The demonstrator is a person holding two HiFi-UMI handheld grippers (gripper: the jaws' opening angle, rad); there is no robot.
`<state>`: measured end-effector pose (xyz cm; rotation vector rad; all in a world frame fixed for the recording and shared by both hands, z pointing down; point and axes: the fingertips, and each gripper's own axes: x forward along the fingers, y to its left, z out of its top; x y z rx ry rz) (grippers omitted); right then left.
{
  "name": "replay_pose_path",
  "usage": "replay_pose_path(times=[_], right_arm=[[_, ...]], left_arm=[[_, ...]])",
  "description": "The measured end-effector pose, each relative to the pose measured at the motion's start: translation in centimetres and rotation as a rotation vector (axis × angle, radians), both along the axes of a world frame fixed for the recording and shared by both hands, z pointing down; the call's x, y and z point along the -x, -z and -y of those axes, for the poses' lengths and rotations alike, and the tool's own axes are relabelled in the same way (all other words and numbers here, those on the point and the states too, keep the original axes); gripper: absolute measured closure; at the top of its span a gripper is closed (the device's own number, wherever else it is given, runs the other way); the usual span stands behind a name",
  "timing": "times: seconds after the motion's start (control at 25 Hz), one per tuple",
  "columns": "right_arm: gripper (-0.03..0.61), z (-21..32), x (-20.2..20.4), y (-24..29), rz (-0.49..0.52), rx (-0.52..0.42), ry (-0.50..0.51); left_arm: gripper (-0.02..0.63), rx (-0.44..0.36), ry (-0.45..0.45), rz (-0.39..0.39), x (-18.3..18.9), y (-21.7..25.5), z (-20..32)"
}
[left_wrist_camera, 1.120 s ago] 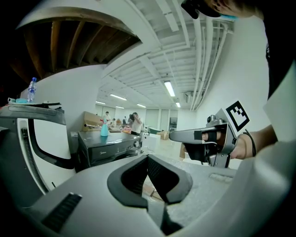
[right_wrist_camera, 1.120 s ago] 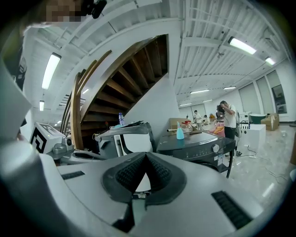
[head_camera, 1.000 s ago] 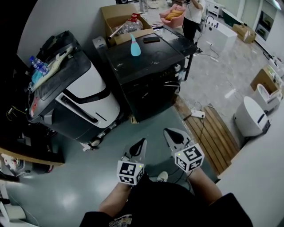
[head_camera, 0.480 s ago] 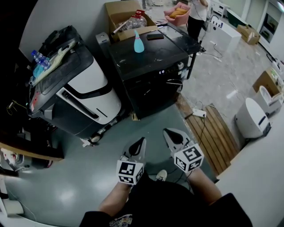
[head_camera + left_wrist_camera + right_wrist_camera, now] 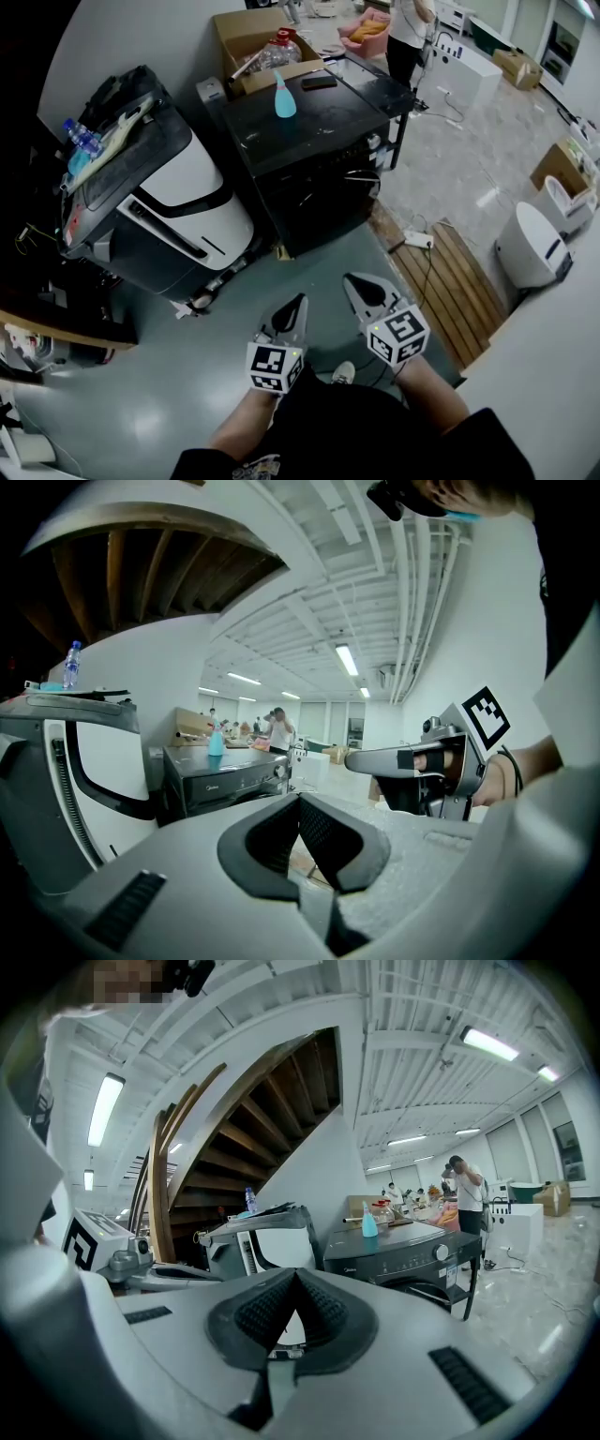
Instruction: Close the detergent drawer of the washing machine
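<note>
Honestly, the detergent drawer is the one thing I can't pick out. It should sit in the control strip (image 5: pixel 398 1262) along the top front of the black washing machine (image 5: pixel 309 159) (the one with a blue bottle (image 5: pixel 279 97) on its lid), but from this far off the strip is too small to tell whether anything is sticking out of it. The machine is up ahead of the person, just beside a tilted white-and-black appliance (image 5: pixel 178 206), with a stretch of grey floor (image 5: pixel 187 394) between it and the grippers.

My guess on handling: a drawer like that is light, hard plastic on a short slide, so it's stiff and not fragile. It might bind if shoved on one corner. I'd press flat on the middle of its front face instead of trying to pinch it. The machine is heavy enough that it shouldn't budge.

The left gripper (image 5: pixel 300 302) has its jaws pressed fully together, with nothing between the pads. The right gripper (image 5: pixel 352 279) is the same, closed up and empty. Both are held side by side low in front of the person, pointing roughly toward the machine and well apart from it, touching nothing. Closed tips should actually work fine for pushing.
</note>
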<state>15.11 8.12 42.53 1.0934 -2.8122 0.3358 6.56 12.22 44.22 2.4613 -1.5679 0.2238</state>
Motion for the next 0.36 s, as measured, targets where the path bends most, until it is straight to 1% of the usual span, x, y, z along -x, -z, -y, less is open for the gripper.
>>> replay_pose_path(times=[0.36], right_arm=[[0.581, -0.55, 0.19, -0.20, 0.014, -0.007, 0.012]], left_arm=[[0.610, 0.009, 0.000, -0.007, -0.19, -0.07, -0.65]])
